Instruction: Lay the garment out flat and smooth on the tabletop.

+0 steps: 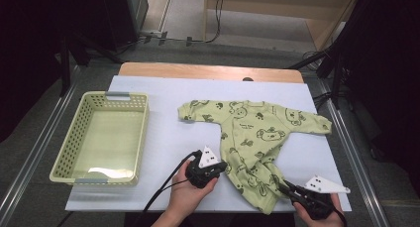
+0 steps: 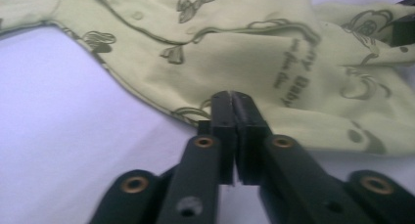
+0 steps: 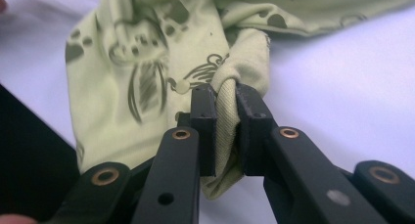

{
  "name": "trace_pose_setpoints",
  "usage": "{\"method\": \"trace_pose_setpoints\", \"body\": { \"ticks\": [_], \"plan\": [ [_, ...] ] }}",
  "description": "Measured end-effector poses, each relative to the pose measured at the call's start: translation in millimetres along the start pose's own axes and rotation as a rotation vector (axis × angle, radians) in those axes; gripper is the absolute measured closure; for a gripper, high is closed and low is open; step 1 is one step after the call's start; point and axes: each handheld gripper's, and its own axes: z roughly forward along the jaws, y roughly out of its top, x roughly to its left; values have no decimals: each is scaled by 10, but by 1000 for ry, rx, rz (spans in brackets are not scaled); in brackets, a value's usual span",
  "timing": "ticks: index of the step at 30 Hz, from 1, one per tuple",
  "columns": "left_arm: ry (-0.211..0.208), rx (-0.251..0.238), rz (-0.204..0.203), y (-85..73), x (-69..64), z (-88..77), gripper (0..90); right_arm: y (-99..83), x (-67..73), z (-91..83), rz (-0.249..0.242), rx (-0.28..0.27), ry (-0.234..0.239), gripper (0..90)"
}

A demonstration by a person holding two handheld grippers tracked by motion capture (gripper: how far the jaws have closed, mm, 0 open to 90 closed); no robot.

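Baby onesie (image 1: 252, 138), pale green with a bear print, lies spread on the white-covered tabletop (image 1: 163, 138), sleeves out flat toward the far side, legs bunched and crumpled toward the person's edge. Yellow-green basket (image 1: 101, 138) sits well apart to the left of it, nothing in it. Left gripper (image 1: 224, 166) is at the garment's left edge near the waist; in the left gripper view its fingers (image 2: 221, 131) are pressed together with the tips at the hem, looks like a thin bit of cloth pinched, but can't tell for sure. Right gripper (image 1: 284, 187) is at the lower leg end near the tabletop's front edge; in the right gripper view its fingers (image 3: 203, 131) are clamped on a rolled fold of the onesie's fabric. Step in hand, as I judge it: both grips set on the lower half, start of a fold, likely legs going up over the body. Next move calls for lifting both grips together, keeping the cloth taut so the bunched legs flatten, and carrying them toward the collar without dragging the sleeves. Basket is probably the final spot.
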Motion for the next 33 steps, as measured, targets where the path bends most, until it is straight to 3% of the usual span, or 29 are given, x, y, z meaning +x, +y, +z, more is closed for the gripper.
{"method": "trace_pose_setpoints", "body": {
  "ticks": [2, 6, 8, 11, 15, 18, 22, 26, 29, 33],
  "plan": [
    [9, 12, 20, -11, -58, 7, 703, -77, -16, -66, 5, 2, -18, 783],
    [-8, 9, 36, -23, -135, 21, 538, -224, -143, -205, 39, 7, -96, 778],
    [-26, 8, 33, -22, -162, 33, 503, -262, -220, -244, 67, 2, -112, 745],
    [-33, 24, 46, -26, -209, 79, 460, -252, -291, -254, 87, -28, -103, 577],
    [-11, 47, 59, -43, -268, 186, 424, -169, -231, -205, 54, -69, -77, 476],
    [29, 74, 91, -34, -315, 249, 426, -138, -208, -114, 44, -56, -76, 420],
    [35, 101, 128, -26, -340, 281, 623, -143, -236, 16, 45, 3, -90, 420],
    [15, 110, 121, -17, -295, 265, 863, -164, -225, 75, 45, 36, -59, 610],
    [2, 104, 111, -9, -256, 235, 900, -158, -188, 62, 45, 47, -42, 736],
    [-1, 82, 97, 26, -174, 151, 900, -162, -137, 26, 37, 29, -15, 770]
  ]
}}
